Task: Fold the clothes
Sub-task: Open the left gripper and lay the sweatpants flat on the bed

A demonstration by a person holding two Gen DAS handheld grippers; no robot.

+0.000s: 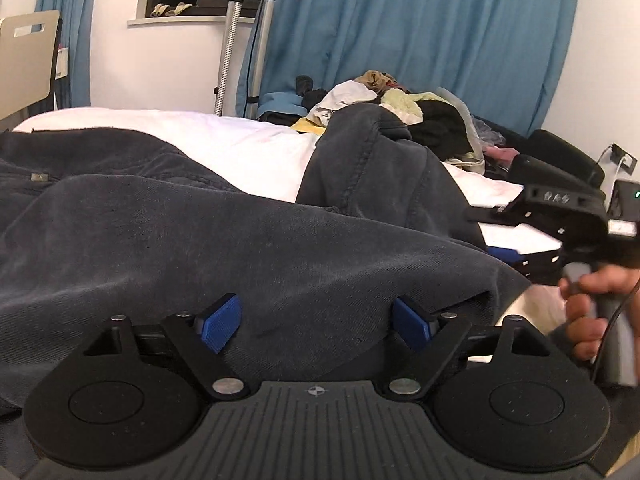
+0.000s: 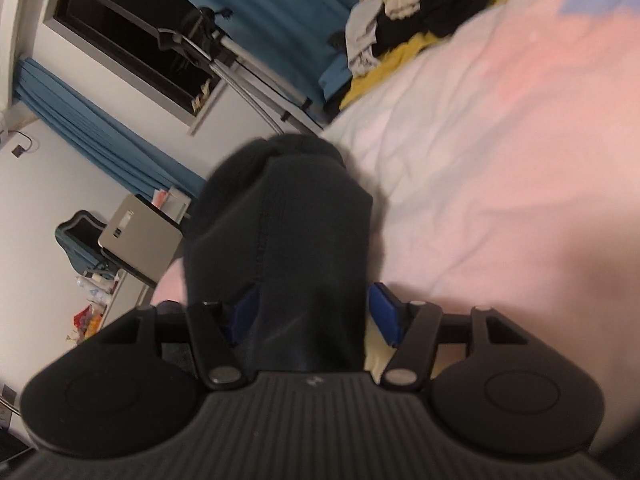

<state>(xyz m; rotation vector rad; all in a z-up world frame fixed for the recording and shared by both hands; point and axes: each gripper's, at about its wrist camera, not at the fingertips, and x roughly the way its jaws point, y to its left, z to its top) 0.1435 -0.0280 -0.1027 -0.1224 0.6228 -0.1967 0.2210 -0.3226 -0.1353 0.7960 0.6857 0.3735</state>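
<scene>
A dark grey pair of trousers (image 1: 240,240) lies spread over the white bed (image 1: 224,136). My left gripper (image 1: 316,320) has its blue pads wide apart, with a fold of the trousers lying between them. My right gripper (image 2: 316,312) is tilted, and a bunched part of the trousers (image 2: 288,216) fills the gap between its blue pads; whether the pads press it is unclear. The right gripper also shows in the left wrist view (image 1: 520,232), held by a hand at the right edge of the trousers.
A pile of mixed clothes (image 1: 400,108) lies at the far side of the bed, before blue curtains (image 1: 420,32). A garment steamer pole (image 1: 230,40) stands by the window. A chair (image 2: 136,236) and cluttered desk stand beside the bed.
</scene>
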